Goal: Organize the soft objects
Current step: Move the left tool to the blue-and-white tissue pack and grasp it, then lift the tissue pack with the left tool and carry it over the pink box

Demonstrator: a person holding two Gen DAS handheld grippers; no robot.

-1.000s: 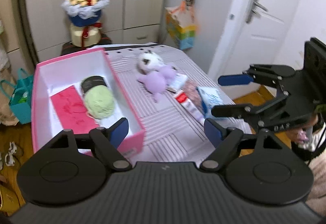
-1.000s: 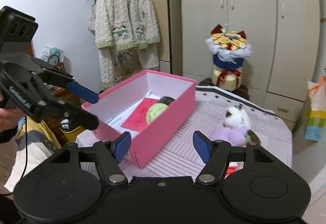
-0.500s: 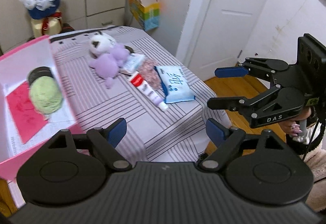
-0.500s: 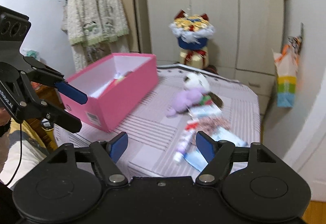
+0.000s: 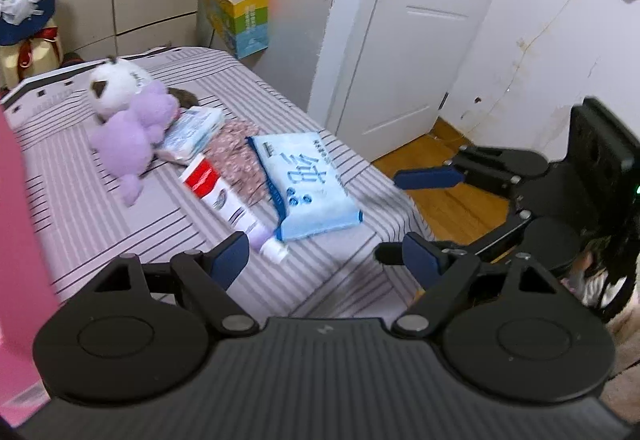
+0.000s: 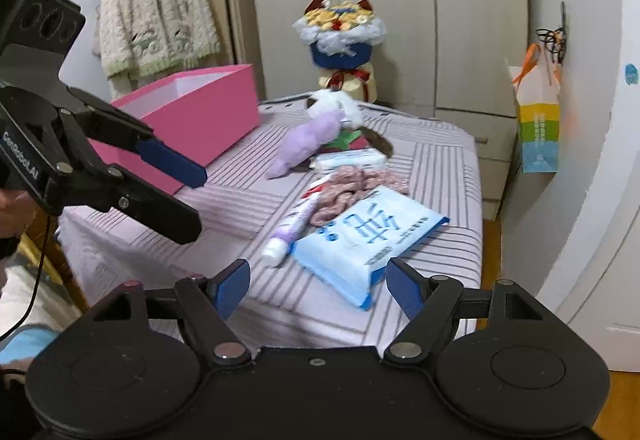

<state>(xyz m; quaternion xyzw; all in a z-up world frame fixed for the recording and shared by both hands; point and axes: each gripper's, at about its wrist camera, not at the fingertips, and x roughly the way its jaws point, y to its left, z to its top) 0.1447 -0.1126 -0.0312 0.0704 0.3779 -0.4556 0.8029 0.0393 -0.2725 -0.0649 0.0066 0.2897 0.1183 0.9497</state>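
A purple plush with a white head lies on the striped table. Beside it are a small wipes pack, a floral cloth, a toothpaste tube and a blue tissue pack. A pink box stands to the left. My left gripper hovers over the table's near edge, closing slightly with nothing between its fingers. My right gripper stands open and empty just short of the tissue pack.
A bouquet stands behind the table in front of the wardrobe. A coloured paper bag hangs on the wall beside a white door. A knitted cardigan hangs at the back left. Wooden floor shows to the right of the table.
Both grippers have come down and swung right, from the pink box toward the loose items. The box has slid to the left edge of the left wrist view. Nothing was picked up.
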